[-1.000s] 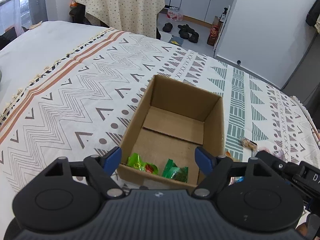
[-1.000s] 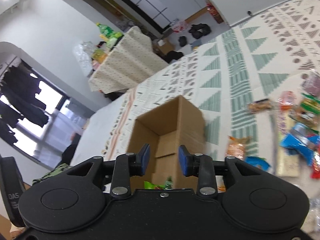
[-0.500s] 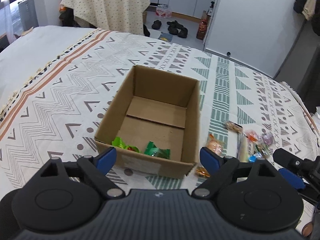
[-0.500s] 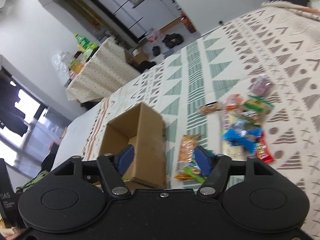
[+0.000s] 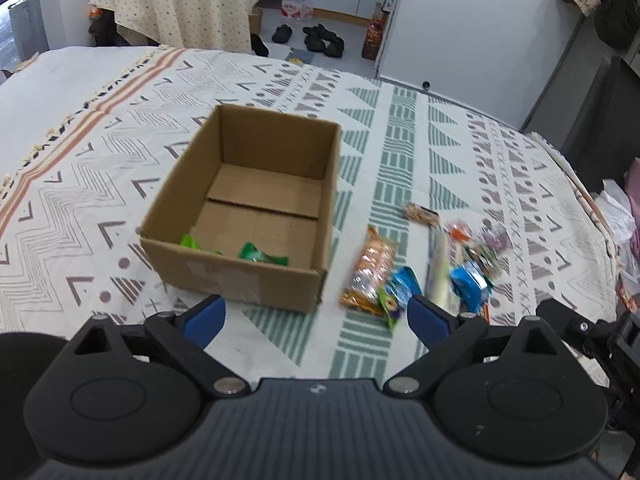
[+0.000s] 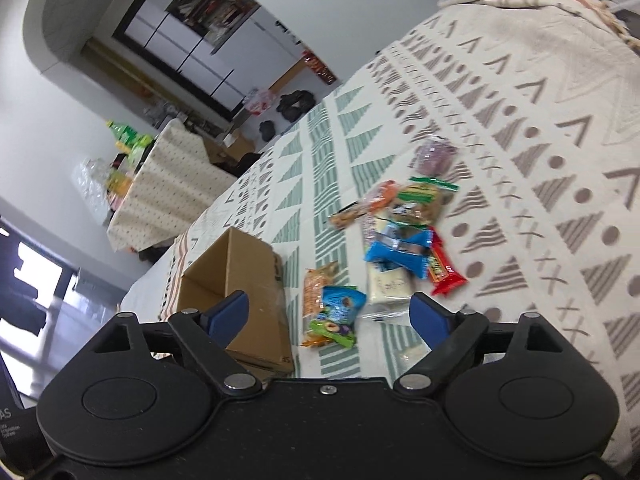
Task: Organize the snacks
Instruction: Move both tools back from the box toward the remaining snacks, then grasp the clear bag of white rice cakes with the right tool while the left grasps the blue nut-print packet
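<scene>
An open cardboard box (image 5: 224, 256) stands on the patterned bedspread, with two green snack packets (image 5: 262, 255) lying inside at its near wall. It also shows in the right wrist view (image 6: 256, 276). A loose pile of snacks lies to its right: an orange packet (image 5: 370, 270), a blue-green packet (image 6: 338, 312), a blue packet (image 6: 400, 250), a red bar (image 6: 444, 274) and several others. My left gripper (image 5: 316, 318) is open and empty, just short of the box. My right gripper (image 6: 330, 316) is open and empty, hovering near the blue-green packet.
The bedspread (image 5: 440, 152) covers a wide bed. Beyond its far edge are a cloth-covered table (image 5: 188, 4), shoes (image 5: 320, 38) on the floor and a white wall. Part of my right gripper (image 5: 592, 332) shows at the lower right of the left wrist view.
Both grippers pulled back from the box and shifted right toward the snack pile. My right gripper's jaws opened wide from nearly closed. My left gripper opened wider.
</scene>
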Demonstrator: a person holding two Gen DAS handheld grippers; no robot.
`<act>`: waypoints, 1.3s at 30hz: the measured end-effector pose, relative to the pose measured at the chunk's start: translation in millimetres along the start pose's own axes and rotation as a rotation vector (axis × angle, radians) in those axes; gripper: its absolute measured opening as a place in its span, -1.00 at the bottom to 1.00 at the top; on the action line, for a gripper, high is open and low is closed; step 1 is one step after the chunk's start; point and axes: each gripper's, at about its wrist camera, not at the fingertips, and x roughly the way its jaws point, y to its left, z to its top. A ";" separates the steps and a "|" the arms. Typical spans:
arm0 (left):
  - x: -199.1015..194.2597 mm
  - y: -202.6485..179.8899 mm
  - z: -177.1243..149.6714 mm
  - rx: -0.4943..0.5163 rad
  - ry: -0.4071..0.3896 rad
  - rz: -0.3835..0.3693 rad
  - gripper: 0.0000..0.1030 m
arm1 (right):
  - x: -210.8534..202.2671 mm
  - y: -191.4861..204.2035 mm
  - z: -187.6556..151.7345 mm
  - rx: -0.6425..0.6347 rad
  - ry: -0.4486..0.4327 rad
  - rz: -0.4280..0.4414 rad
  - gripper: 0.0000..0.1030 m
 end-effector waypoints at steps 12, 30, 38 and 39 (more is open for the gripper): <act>-3.5 -19.5 -12.0 0.027 0.016 -0.043 0.90 | -9.4 -19.3 -13.6 0.060 -0.001 -0.026 0.82; 12.2 -31.4 -20.9 0.015 0.015 -0.063 0.87 | -3.3 -39.6 -25.9 0.168 0.040 -0.070 0.82; 30.9 -37.7 -21.9 -0.021 0.012 -0.094 0.85 | 4.9 -52.0 -26.8 0.250 0.059 -0.084 0.81; 33.9 -37.6 -22.2 -0.027 0.013 -0.096 0.84 | 6.4 -53.4 -26.8 0.256 0.061 -0.088 0.80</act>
